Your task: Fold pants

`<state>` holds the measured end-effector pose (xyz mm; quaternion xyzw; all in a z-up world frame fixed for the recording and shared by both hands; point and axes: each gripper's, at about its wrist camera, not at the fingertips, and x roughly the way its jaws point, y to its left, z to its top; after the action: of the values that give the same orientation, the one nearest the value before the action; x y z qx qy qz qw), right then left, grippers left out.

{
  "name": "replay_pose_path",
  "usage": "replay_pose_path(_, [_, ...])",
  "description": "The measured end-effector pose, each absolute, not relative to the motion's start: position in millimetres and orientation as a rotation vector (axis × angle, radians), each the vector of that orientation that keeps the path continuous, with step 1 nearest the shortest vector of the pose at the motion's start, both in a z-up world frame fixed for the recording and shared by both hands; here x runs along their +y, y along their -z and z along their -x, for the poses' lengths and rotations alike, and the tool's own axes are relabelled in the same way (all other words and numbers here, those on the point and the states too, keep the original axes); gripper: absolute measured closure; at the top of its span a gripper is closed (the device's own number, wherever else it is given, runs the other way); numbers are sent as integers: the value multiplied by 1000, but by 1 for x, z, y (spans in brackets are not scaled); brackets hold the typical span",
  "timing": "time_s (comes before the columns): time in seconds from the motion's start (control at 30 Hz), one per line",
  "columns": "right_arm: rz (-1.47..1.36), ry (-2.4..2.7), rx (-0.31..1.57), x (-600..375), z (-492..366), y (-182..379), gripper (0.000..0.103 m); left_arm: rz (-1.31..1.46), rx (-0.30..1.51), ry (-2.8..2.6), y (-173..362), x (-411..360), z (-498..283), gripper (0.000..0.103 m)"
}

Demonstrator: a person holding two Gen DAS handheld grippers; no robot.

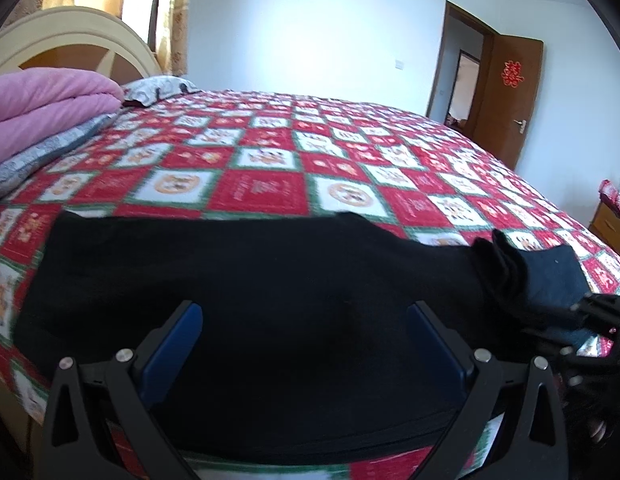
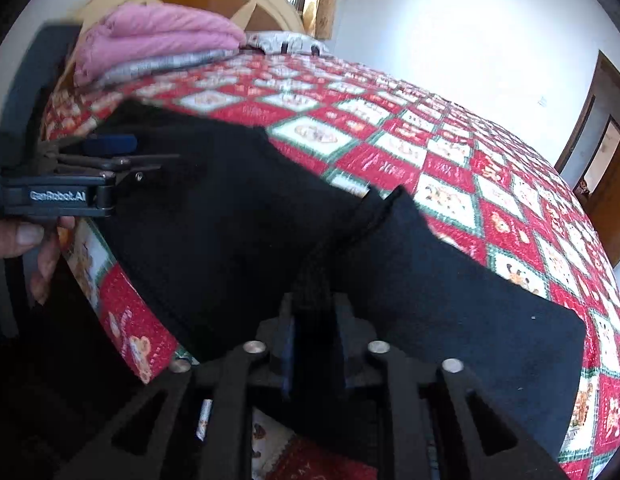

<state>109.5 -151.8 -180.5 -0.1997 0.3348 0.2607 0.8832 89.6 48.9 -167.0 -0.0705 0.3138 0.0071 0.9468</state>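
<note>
You've got the black pants (image 1: 245, 280) spread across the near edge of the bed, lying sideways to you on the red-and-white patterned cover. Fabric is plain, matte, kind of fleecy, no visible print. On your left the cloth lies fairly flat. Toward your right it bunches into a raised ridge of folds (image 2: 342, 232), pulled up off the cover. Past that ridge a flatter panel (image 2: 490, 320) looks a bit more dark navy than black in the light and ends in a straight edge.

Home bedroom: quilted bed (image 1: 350, 152), headboard (image 1: 69, 36), folded blankets (image 1: 41, 104), door (image 1: 510, 100).
</note>
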Motion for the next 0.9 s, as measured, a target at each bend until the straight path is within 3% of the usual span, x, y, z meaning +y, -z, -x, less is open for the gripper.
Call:
replay_pose_path(0.07, [351, -557, 670, -162, -112, 171, 64, 138, 632, -43, 163, 62, -89, 0])
replay_pose_path(0.3, [150, -509, 671, -185, -136, 158, 56, 145, 585, -222, 144, 144, -89, 0])
replay_pose_path(0.43, [239, -575, 789, -161, -141, 183, 56, 187, 623, -317, 153, 195, -89, 0])
replay_pose_path(0.53, [391, -564, 752, -142, -125, 193, 47, 275, 630, -313, 166, 224, -87, 0])
replay_pose_path(0.7, [430, -687, 694, -133, -100, 184, 47, 369, 654, -274, 186, 237, -90, 0])
replay_pose_path(0.9, [403, -640, 662, -143, -102, 182, 47, 287, 706, -266, 198, 221, -99, 0])
